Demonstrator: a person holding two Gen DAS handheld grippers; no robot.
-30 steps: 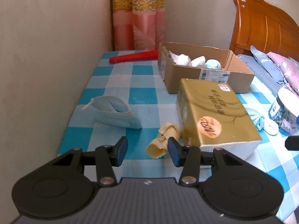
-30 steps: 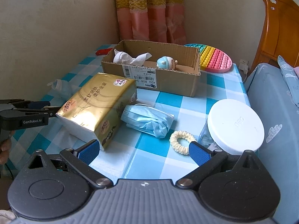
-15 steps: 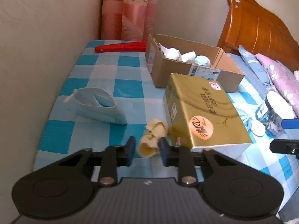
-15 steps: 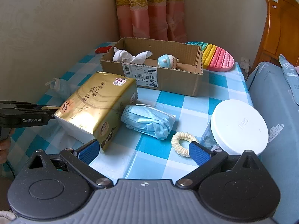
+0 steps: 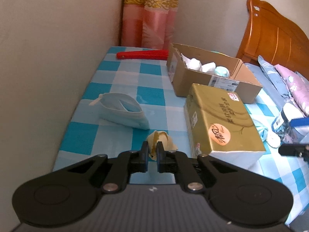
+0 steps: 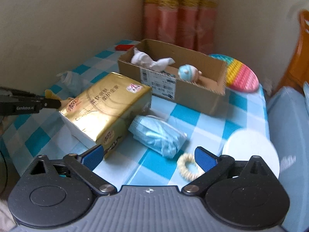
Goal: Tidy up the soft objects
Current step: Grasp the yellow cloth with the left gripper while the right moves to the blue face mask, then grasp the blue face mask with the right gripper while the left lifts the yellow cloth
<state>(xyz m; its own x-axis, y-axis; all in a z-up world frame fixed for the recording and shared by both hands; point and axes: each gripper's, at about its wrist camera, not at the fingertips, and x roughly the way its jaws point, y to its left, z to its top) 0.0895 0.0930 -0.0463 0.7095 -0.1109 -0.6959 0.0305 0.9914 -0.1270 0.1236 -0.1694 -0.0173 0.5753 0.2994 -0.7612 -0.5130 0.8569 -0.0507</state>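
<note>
My left gripper [image 5: 152,150] is shut on a crumpled yellow cloth [image 5: 164,137], pinched between its pads just above the checked tablecloth [image 5: 123,73]. From the right wrist view that left gripper [image 6: 56,102] shows at the left edge with the yellow cloth [image 6: 50,93] at its tip. My right gripper [image 6: 148,155] stands open and empty over the near table, with a folded blue mask [image 6: 157,135] and a cream scrunchie [image 6: 186,167] just ahead of it. A cardboard box [image 5: 210,77] at the back holds white cloths and a small blue plush toy [image 6: 186,72].
A gold tissue pack [image 5: 222,119] lies mid-table, a pale blue pouch [image 5: 123,110] near the left wall. A red folded fan [image 5: 143,55] and rainbow pop mat [image 6: 242,75] lie at the back. A white-lidded jar [image 6: 251,152] stands right, beside the bed.
My left gripper's jaws have closed from wide apart onto the yellow cloth. The right gripper has rolled a little and the view has blurred; its jaws stay open.
</note>
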